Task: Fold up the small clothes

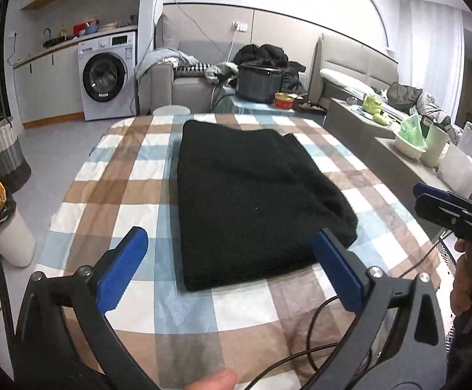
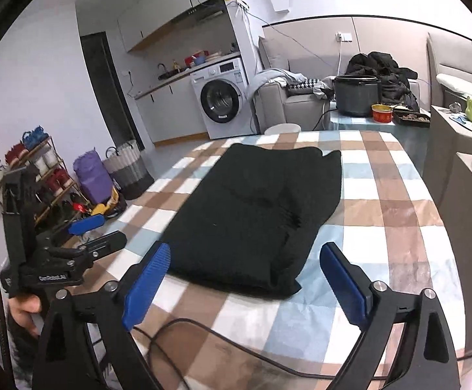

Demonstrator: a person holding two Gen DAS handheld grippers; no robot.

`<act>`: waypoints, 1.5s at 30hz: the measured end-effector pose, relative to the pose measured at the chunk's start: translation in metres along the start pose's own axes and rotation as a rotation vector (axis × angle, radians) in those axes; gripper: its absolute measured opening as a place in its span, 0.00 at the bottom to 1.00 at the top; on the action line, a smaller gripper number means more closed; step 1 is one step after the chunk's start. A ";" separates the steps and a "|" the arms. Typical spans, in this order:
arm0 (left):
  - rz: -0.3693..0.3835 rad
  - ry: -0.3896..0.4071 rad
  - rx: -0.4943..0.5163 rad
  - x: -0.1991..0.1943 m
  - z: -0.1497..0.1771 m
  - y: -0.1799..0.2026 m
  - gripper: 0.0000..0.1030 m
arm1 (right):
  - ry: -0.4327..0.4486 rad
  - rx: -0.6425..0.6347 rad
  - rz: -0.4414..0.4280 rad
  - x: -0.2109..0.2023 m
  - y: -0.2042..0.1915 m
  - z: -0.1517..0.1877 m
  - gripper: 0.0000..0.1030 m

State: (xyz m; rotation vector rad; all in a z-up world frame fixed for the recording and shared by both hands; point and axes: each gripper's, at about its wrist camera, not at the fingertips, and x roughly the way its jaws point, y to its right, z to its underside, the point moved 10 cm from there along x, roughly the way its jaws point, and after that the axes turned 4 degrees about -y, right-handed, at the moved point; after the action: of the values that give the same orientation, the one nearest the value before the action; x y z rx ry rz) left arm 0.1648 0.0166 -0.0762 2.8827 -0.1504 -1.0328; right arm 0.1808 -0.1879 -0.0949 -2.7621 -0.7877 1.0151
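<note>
while both tools hang above the near edge of the counter, a folded black garment [image 1: 252,201] lies flat on the middle of the counter [image 1: 132,169], running lengthwise from the near edge toward the far edge. the counter wears a checked cloth of brown, white and pale blue squares. the left tool [image 1: 229,266] stands wide open with nothing between its blue pads, which frame the near end of the garment without touching it. the right tool [image 2: 245,279] is likewise spread wide and empty, above the near edge. a black cable [image 2: 203,334] loops over the cloth at the near edge, clear of the garment.

beyond the far edge stands a white round stool [image 1: 171,109], and past it a grey sofa [image 1: 184,87] heaped with dark clothes [image 1: 265,53] and a striped piece. a dark round pot [image 1: 259,81] and a red tin [image 1: 284,100] sit on a low glass table beside the sofa. a white washing machine [image 1: 107,76] sits under a kitchen worktop by the far left wall. on the floor off the left edge are a striped basket [image 2: 128,169], a purple bag [image 2: 91,175] and a shoe rack [image 2: 37,175]. off the right edge runs a grey ledge [image 1: 359,126] carrying a white bowl [image 1: 410,144] and green items.
</note>
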 end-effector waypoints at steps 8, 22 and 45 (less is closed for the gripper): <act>0.005 0.044 -0.007 -0.040 0.004 0.002 0.99 | 0.018 -0.039 0.009 -0.036 -0.023 0.007 0.99; -0.029 0.084 -0.015 -0.057 0.010 -0.001 0.99 | 0.033 -0.065 0.021 -0.038 -0.029 0.018 1.00; -0.048 0.093 -0.038 -0.051 0.009 -0.010 0.99 | 0.058 -0.047 0.038 -0.036 -0.016 0.017 1.00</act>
State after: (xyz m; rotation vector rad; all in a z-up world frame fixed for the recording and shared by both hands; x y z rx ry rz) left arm 0.1206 0.0323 -0.0525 2.9060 -0.0548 -0.8965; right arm 0.1393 -0.1933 -0.0832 -2.8425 -0.7628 0.9301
